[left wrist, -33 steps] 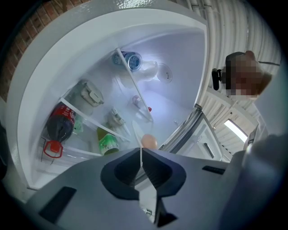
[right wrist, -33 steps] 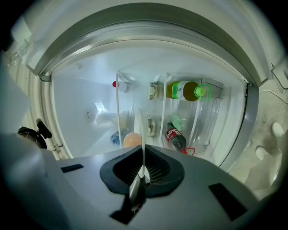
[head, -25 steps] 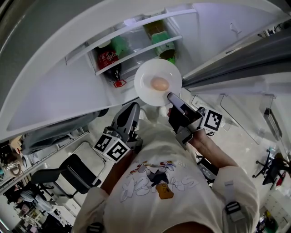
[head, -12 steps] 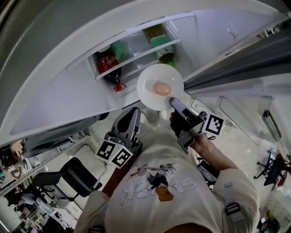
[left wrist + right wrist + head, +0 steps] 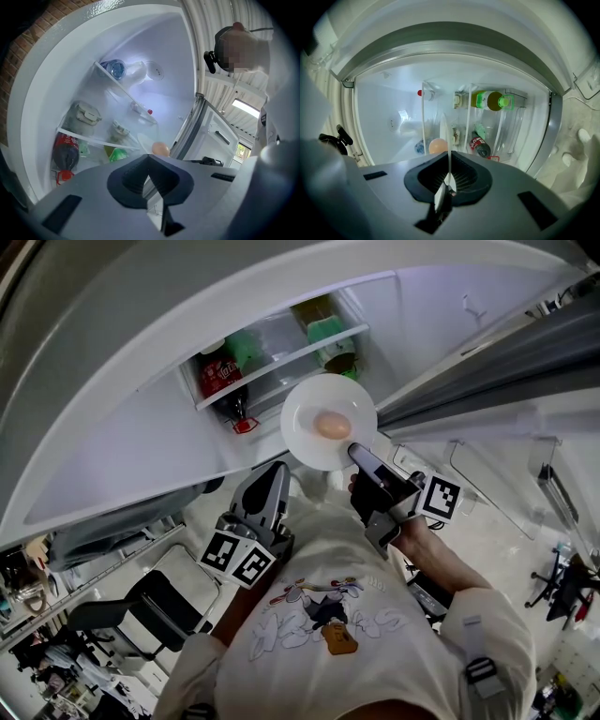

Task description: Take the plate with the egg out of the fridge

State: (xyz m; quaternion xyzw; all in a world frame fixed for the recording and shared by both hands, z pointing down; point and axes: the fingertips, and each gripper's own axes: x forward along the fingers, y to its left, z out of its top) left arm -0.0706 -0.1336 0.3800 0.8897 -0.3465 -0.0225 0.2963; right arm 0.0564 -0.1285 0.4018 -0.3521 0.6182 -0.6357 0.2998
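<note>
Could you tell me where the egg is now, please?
In the head view's centre, the egg sits on the white plate clamped by the right gripper, near the cola bottle.

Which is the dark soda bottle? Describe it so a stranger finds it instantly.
In the open fridge, find the clear rack beyond the white plate. The dark soda bottle sits at the rack's left end in the head view. It alone wears a red label; its neighbours are green.
</note>
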